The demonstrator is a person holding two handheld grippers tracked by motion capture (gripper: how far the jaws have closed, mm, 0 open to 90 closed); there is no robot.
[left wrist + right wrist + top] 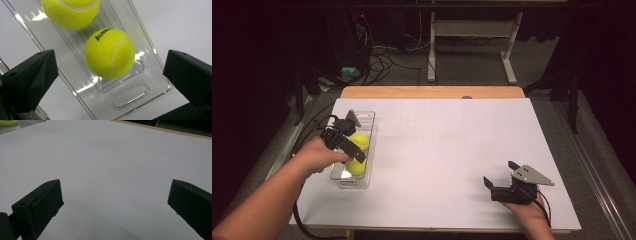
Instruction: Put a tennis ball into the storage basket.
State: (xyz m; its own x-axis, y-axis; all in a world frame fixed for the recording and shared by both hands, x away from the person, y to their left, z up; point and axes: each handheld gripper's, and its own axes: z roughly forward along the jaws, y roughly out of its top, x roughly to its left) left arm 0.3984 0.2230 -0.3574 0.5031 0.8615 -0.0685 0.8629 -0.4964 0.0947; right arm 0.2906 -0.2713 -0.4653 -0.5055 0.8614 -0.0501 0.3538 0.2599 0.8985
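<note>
Two yellow tennis balls lie in a clear plastic tray (362, 182) at the left of the white table top. The far ball (360, 140) and the near ball (357, 167) almost touch. My left gripper (354, 148) hovers over the tray, pointing down into it. In the left gripper view its jaws stand wide open (110, 63) on either side of one ball (110, 53), not touching it; the other ball (71, 12) lies past it in the tray (130, 96). My right gripper (498, 172) rests open near the front right, with nothing between its jaws (115, 192).
A white sheet (452, 140) covers the wooden table, whose bare edge (432, 92) shows at the far side. Cables trail off the table's left side. The right gripper view catches a corner of the tray (22, 125) at top left.
</note>
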